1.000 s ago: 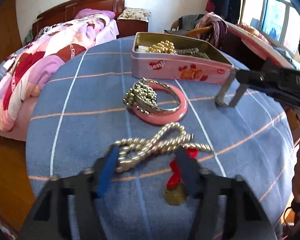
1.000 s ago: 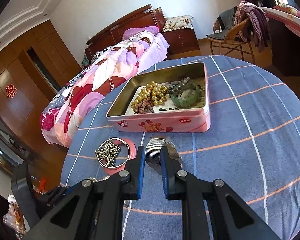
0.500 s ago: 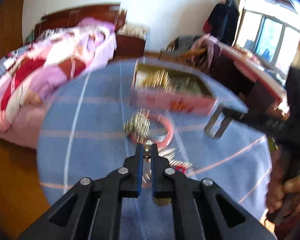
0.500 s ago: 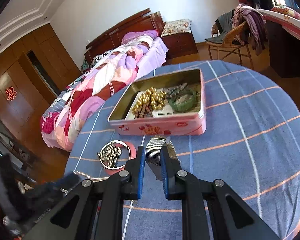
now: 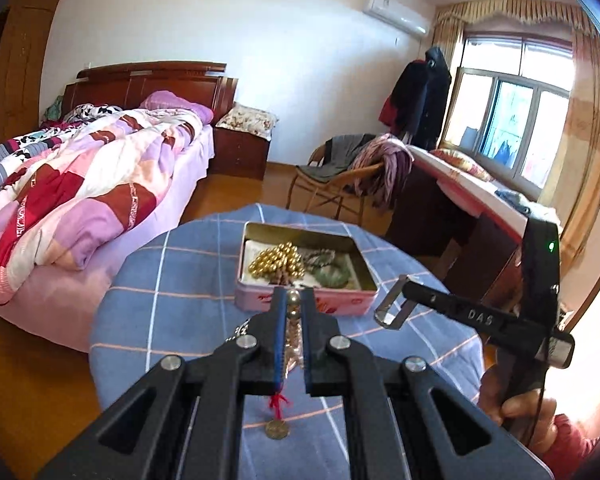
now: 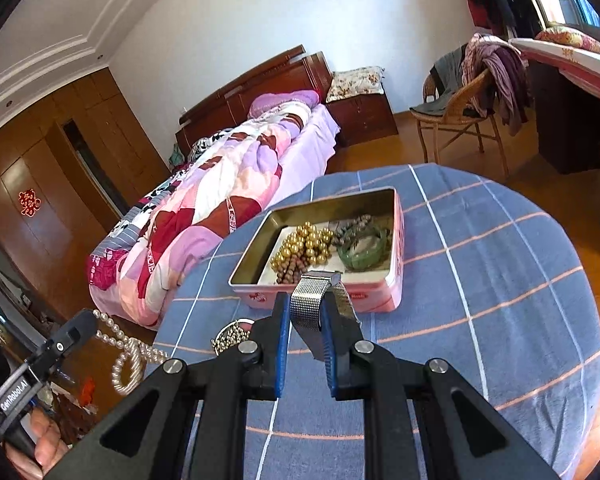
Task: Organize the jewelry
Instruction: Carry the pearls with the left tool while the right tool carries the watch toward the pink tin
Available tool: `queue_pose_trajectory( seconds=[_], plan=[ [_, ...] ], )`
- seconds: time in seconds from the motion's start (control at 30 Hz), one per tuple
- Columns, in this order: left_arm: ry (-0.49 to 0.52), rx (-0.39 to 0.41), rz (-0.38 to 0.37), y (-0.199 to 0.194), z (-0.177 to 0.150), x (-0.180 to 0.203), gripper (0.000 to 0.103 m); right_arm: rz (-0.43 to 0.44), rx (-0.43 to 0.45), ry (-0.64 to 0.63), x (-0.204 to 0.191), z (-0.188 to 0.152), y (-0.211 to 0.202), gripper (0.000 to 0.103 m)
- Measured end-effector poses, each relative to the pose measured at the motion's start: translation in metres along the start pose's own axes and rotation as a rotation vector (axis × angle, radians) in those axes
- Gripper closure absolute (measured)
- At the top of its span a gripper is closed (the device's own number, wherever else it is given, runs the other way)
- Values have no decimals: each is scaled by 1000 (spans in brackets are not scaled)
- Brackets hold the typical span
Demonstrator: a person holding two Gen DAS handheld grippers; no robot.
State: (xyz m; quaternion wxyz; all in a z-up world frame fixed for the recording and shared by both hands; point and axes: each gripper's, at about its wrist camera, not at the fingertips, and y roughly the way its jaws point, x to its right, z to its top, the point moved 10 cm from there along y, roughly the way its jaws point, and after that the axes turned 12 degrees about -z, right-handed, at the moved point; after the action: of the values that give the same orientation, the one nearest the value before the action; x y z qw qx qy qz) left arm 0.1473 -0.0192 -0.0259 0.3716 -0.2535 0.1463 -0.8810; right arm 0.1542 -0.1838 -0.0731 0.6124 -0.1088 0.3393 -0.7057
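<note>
— What fills the room from where you stand?

— A wooden-framed bed with a pink and purple patchwork quilt [image 5: 80, 184] along the far left, and nearer us the round counter under a blue checked cloth [image 6: 500, 280]. A wicker chair draped with clothes [image 6: 460, 108] sits far right, beyond the counter.

— And on the counter?

— A pink rectangular tin box with a gold-coloured inside [image 6: 398, 236], lid off, toward the far side. Inside it lie a heap of gold beads [image 6: 306, 246], some brown wooden beads just nearer than them, and a green bangle [image 6: 362, 254] on the right.

— The left gripper?

— The left gripper [image 5: 294, 308] is up above the near part of the counter, its blue pads nearly together, pinching a long pearl bead necklace [image 6: 128, 356] that dangles in loops below it. A red cord with a round brass medal [image 5: 277, 429] shows beneath the gripper in its own view; I cannot tell whether the medal rests on the cloth.

— And the right one?

— The right gripper [image 6: 306, 312] is closed down on a silver mesh watch band [image 6: 308, 304], which stands up between the pads, near the front wall of the tin.

— Anything smaller left lying?

— A cluster of small silver beads [image 6: 230, 338] on a pink ring, on the cloth left of the right gripper and nearer than the tin, partly hidden by the gripper's frame.
</note>
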Motion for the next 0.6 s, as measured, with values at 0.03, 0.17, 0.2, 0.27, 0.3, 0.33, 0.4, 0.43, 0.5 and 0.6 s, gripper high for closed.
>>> queue_pose_trajectory(
  seconds=[0.03,0.17,0.2,0.27,0.3,0.33,0.4,0.43,0.5,0.6],
  plan=[
    [-1,3,-1,0,2,0,96,-3,4,-4,-1,1,0,88],
    [-21,26,-39,-2,10,3,96,4,5,4,1,3,-1,88],
    [-27,32,-47,-4,11,3,96,4,6,4,2,3,-1,88],
    [-39,50,-73,-9,16,7,96,4,5,3,2,3,1,88],
    [-41,59,-84,-11,19,9,96,4,4,4,1,2,2,88],
    [-38,70,-97,-14,22,12,96,6,1,5,1,1,3,88],
    [-12,88,-98,-17,27,17,96,11,-5,7,0,-1,4,88],
    [7,95,-83,-16,29,18,96,11,-7,6,0,-2,4,88],
    [17,81,-79,-12,28,21,96,13,-8,5,-1,-3,4,88],
    [41,94,-91,-14,30,29,96,14,-3,-1,-1,-1,2,88]
  ],
)
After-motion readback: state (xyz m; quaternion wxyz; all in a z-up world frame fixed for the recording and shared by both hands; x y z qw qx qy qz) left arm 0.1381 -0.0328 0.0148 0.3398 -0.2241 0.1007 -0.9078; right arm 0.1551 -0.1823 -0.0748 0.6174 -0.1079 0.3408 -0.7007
